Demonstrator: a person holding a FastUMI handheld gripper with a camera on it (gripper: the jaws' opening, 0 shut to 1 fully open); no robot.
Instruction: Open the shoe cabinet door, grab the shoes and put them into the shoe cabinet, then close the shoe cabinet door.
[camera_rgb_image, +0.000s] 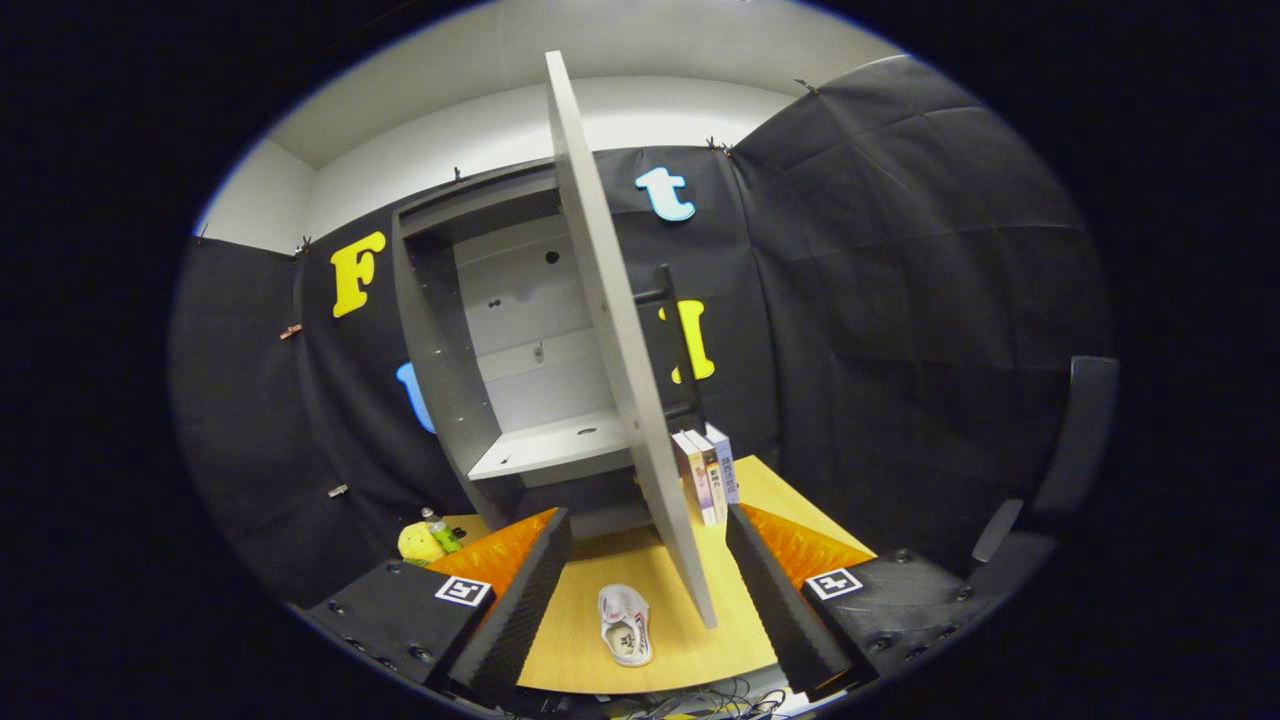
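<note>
The gripper (648, 590) hangs above the tabletop (590, 640) with its fingers spread wide and holding nothing. Between them, near the tabletop's front edge, lies a white shoe (625, 624), sole down. The shoe cabinet (500, 340) stands at the back edge with its door (620, 340) swung fully open, the door's free edge pointing toward the gripper and its lower corner just beside the shoe. The shelf (550, 445) inside is bare. Three books (708, 474) stand upright behind the door, and a small bottle (440, 530) leans against a yellow toy (418, 545) near the left edge.

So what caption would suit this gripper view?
Hand-held gripper open above a shoe, facing the cabinet with its door swung open.
</note>
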